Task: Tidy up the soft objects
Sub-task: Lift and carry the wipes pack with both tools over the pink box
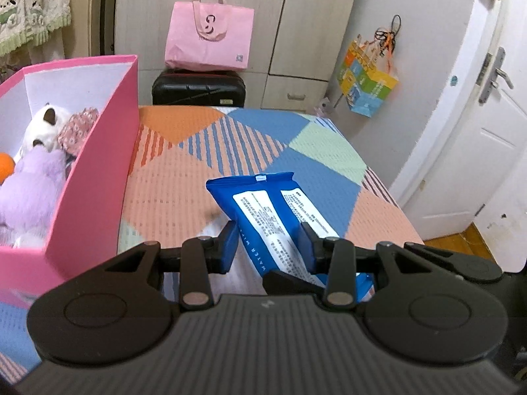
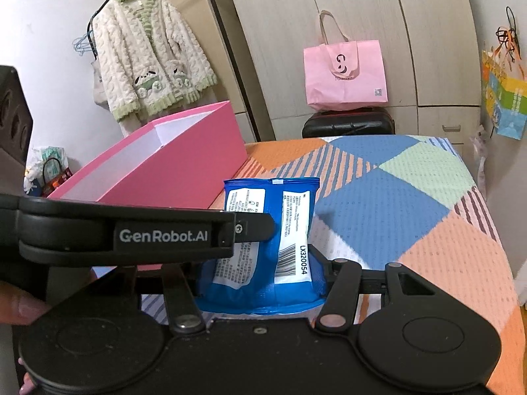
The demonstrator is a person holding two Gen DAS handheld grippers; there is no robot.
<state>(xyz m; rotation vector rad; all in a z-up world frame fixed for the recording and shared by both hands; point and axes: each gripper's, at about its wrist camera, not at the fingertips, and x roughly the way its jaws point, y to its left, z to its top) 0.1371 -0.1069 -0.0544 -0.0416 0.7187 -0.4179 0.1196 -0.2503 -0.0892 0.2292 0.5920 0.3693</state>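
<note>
Blue plastic pack of wet wipes is up off the patchwork cover of orange, blue and pale green, printed white label panels facing the cameras, and both tools are on it. From the right wrist view, the right tongs have the pack's lower end pinched between their fingers; the blue film bulges and creases there, so that's a firm hold. The pack stands nearly upright in that grip, barcode side showing, sealed top edge pointing away.

And here's the left tongs, set at a middling width with a blue pad on either side of the pack. The left pad touches the pack's edge and the right one overlaps the label, but I can't tell whether they're actually squeezing. In the right wrist view that same tool reaches in from the left, its black finger lying across the pack's front.

Just to the left sits the open pink cardboard box, close beside the pack but not touching it. Inside: a white plush toy, a lilac plush toy, a floral fabric piece and something orange at the frame's edge.

Beyond the cover's far end, a pink tote bag rests on a black suitcase.
</note>
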